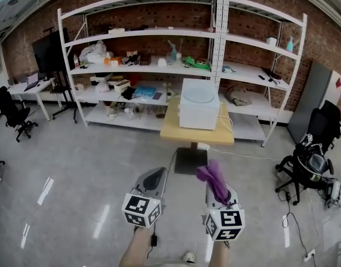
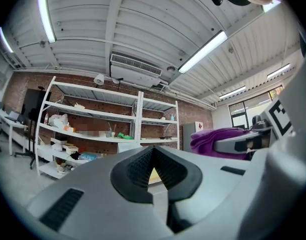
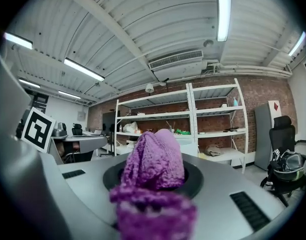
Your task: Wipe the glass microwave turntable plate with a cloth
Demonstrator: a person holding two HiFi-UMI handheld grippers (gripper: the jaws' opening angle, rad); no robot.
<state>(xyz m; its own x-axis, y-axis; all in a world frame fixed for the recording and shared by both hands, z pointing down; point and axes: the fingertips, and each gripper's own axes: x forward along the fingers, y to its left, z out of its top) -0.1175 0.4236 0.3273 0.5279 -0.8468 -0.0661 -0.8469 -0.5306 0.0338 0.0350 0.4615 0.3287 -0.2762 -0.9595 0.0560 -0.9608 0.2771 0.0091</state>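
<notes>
**Purple cloth clamped, plate well ahead**

From my end, going big to small: one white shelf rack [image 1: 217, 65] runs along the brick wall. One wooden table [image 1: 171, 131] stands in front of it, and one white microwave [image 1: 199, 118] sits on the table. On top of the microwave lies one pale round disc, which I take to be the plate [image 1: 199, 93] (too far off to confirm that it is glass). Two grippers hang low in the head view, well apart from the table, with open floor between.

The left gripper [image 1: 154, 177] has its jaws together on nothing. The right gripper [image 1: 217, 189] is clamped on the one cloth [image 1: 212, 174], which bunches up out of the jaws and flops over them.

I judge the wiping has not begun, and the step in hand is the approach. To do it well I would walk in square to the table. I would bring the left gripper down to pin the plate at its rim so it cannot slide off the microwave. Then I would lay the loose bulk of the cloth flat on the surface. That way fabric, not jaw, would meet the plate, in overlapping circles from the centre outward.
</notes>
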